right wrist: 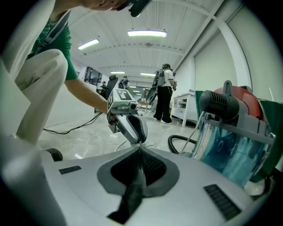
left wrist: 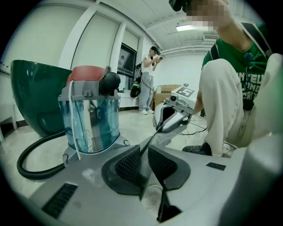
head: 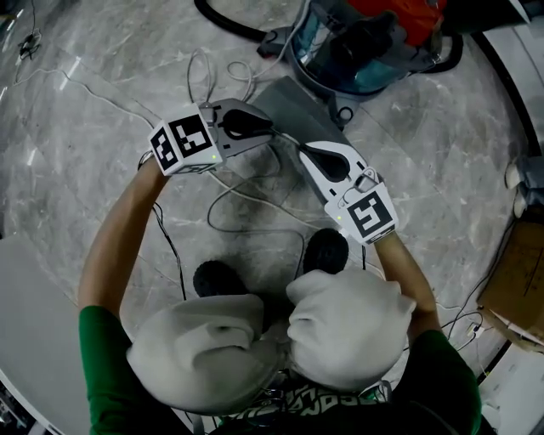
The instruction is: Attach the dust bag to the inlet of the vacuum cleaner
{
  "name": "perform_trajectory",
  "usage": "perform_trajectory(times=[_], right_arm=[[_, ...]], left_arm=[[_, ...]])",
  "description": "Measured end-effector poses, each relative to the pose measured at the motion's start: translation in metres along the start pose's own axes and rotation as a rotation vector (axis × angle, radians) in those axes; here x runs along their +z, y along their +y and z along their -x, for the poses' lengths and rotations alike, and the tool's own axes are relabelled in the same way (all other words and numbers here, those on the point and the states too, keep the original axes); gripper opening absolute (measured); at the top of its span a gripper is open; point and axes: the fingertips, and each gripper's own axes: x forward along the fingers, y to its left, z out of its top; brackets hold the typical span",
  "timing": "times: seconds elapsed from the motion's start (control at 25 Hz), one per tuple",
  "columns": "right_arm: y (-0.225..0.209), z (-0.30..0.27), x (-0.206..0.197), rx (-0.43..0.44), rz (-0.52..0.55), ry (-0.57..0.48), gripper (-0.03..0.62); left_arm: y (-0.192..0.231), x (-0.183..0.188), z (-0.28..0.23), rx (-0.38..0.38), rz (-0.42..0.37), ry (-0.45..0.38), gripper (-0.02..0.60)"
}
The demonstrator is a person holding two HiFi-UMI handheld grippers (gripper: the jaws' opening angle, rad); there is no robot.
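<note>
Head view: the person crouches, knees (head: 280,340) in pale trousers nearest the camera, black shoes (head: 326,251) just beyond on the grey marble floor (head: 85,127). Loose cables (head: 255,204) lie under the hands.

Both grippers are held up off the floor, tips facing each other and close together.
- Left gripper (head: 259,126): the left gripper view shows its jaws narrow, with the thin top edge of the dust bag (head: 293,106) pinched between the pads.
- Right gripper (head: 310,151): the right gripper view shows its jaws drawn together on the same thin edge, which runs straight across to the left gripper.

The dust bag is a flat grey sheet. Its edge is stretched taut between the two grippers, and the rest shows beyond them, towards the vacuum cleaner. It is in the air, apart from the machine and not on the inlet.

The vacuum cleaner (head: 365,51) stands upright just past the bag, with a clear blue canister, a red top and a black knob. Its black hose (head: 229,21) curves away over the floor.

Far background in the left gripper view: another person (left wrist: 148,79) stands by a wall, and cardboard boxes (left wrist: 166,90) are beside them.
</note>
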Motion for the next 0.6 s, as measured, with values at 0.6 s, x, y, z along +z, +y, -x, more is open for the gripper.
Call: perform_trajectory(times=[0.6], right_arm=[[-0.039, 0.019, 0.051, -0.057, -0.111, -0.126, 0.014]], left_arm=[[0.016, 0.063, 0.017, 0.041, -0.067, 0.0, 0.031]])
